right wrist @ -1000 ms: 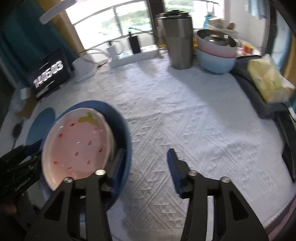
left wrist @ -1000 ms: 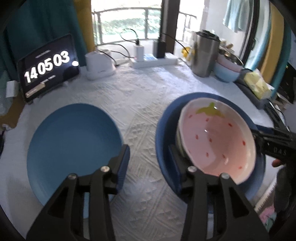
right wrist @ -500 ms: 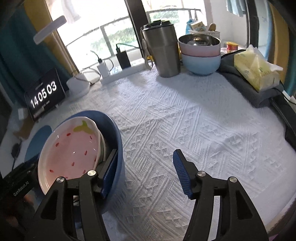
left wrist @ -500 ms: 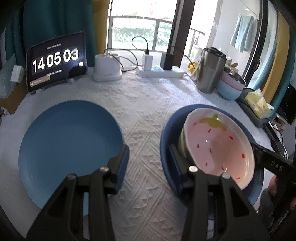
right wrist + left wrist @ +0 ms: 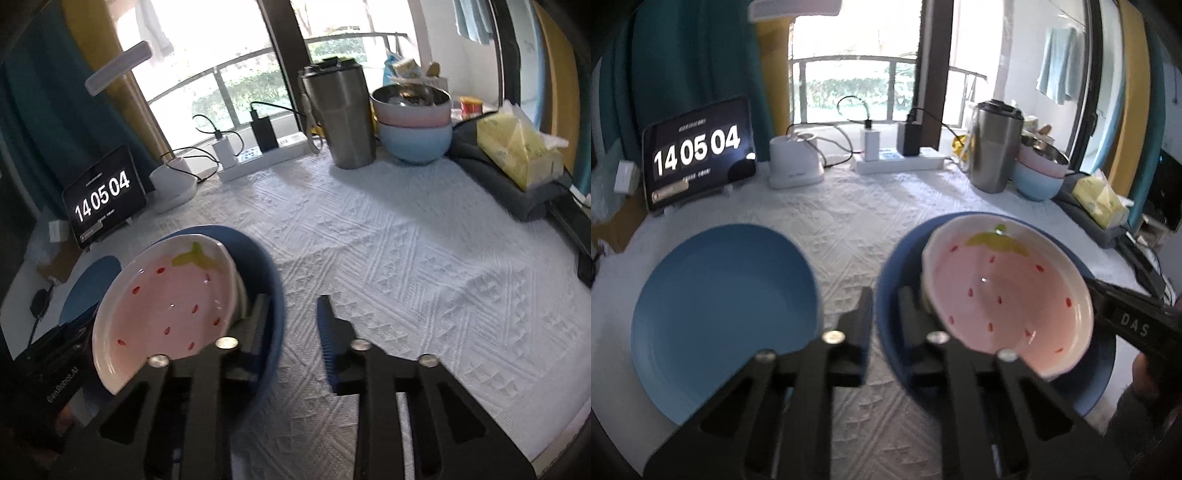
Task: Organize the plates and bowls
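Strawberry bowl [image 5: 1004, 299] tilted in blue plate [image 5: 894, 295]

**Hidden, cropped and blurred regions**

Dark blue plate [image 5: 1082, 384]: centre covered by the strawberry bowl [image 5: 1004, 295]; near rim behind blurred gripper fingers [image 5: 912, 325]. Light blue plate [image 5: 90, 291]: mostly hidden in the right wrist view. Small clock text [image 5: 690, 127]: illegible. A sleeve [image 5: 1126, 421] is cut off at the frame edge.
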The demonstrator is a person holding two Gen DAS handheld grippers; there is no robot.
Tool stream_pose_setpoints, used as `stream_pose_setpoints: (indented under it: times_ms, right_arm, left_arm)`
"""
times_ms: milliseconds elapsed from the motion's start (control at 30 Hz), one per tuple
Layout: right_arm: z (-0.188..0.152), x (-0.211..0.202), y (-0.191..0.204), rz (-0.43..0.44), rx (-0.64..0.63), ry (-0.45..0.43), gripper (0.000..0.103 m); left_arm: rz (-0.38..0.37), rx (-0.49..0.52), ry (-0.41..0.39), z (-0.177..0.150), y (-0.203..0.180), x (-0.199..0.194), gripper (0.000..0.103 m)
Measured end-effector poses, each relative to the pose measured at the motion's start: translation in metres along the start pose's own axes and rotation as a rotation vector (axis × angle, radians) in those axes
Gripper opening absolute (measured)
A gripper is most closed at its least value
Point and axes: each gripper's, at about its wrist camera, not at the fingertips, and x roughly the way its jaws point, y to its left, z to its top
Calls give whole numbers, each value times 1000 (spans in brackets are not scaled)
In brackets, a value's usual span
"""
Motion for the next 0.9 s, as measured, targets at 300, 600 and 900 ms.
stream_pose_setpoints:
  times_ms: [300, 600, 900]
  right_arm:
    - [-1, -1, 4, -21, 12, -19, 10]
    - [-2, -3, 5, -26, 20, -19, 10]
    - [-2, -5, 5, -32, 25, -18, 10]
  left_arm:
    - [-1, -22, -1, 1, 1, -1, 9]
    - [-13, -29, 14, 2, 3, -2, 9]
    - [-28, -33, 5, 2, 5, -8, 8]
